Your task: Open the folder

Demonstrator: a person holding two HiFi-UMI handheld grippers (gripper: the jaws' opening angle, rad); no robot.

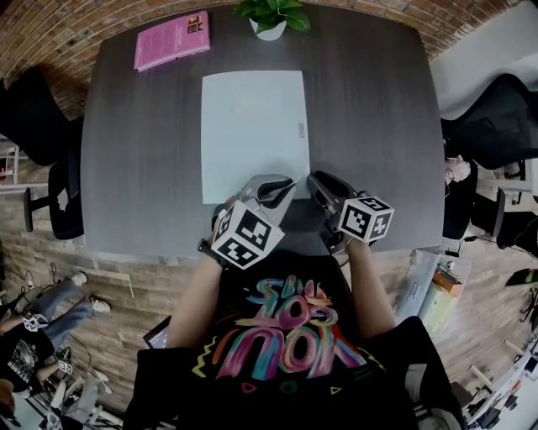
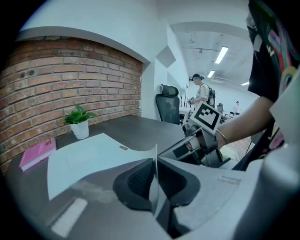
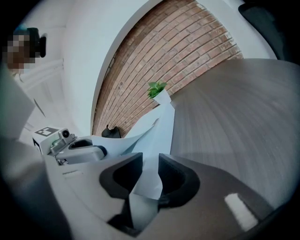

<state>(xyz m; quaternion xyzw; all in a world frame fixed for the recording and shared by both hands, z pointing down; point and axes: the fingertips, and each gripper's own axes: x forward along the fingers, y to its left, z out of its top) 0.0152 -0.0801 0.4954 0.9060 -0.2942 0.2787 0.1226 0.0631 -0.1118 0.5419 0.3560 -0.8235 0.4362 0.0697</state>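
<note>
A pale, thin folder (image 1: pixel 252 126) lies flat in the middle of the grey table (image 1: pixel 134 168). Both grippers are at its near edge. My left gripper (image 1: pixel 273 191) is shut on the folder's top cover; in the left gripper view the cover (image 2: pixel 89 157) runs edge-on between the closed jaws of the left gripper (image 2: pixel 155 161) and curls up from the table. My right gripper (image 1: pixel 313 179) is just to the right. In the right gripper view the right gripper (image 3: pixel 150 161) stands open, and a corner of the folder sheet (image 3: pixel 161 122) lies loose in the gap.
A pink book (image 1: pixel 172 39) lies at the table's far left corner. A potted plant (image 1: pixel 271 17) stands at the far edge by the brick wall. Black office chairs (image 1: pixel 496 126) flank the table on both sides. A person (image 2: pixel 201 93) stands far off.
</note>
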